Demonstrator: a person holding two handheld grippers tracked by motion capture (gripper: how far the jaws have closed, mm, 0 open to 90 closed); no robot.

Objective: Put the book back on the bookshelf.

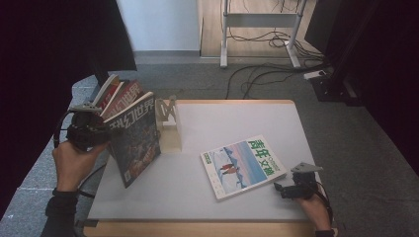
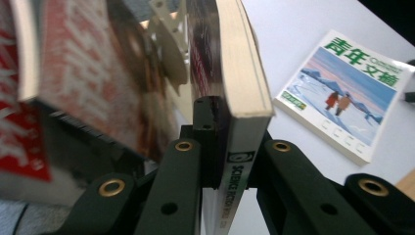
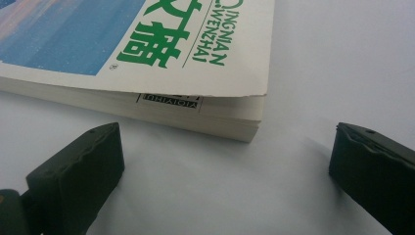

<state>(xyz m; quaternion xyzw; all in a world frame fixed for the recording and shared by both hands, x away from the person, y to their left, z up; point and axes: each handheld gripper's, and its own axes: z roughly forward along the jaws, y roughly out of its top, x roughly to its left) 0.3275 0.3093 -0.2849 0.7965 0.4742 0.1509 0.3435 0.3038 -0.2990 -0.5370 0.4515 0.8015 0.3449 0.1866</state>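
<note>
We see the white counter (image 1: 237,118) with a wooden rack (image 1: 170,123) near its left back corner, two magazines leaning beside it. Our left tongs (image 1: 101,136) pinch a dark science-fiction magazine (image 1: 136,136) by its spine, tilted above the counter's left edge, not yet racked. A blue-covered magazine (image 1: 243,165) lies flat right of centre, unlifted; our right tongs (image 1: 282,189) rest spread just beside its corner.
</note>
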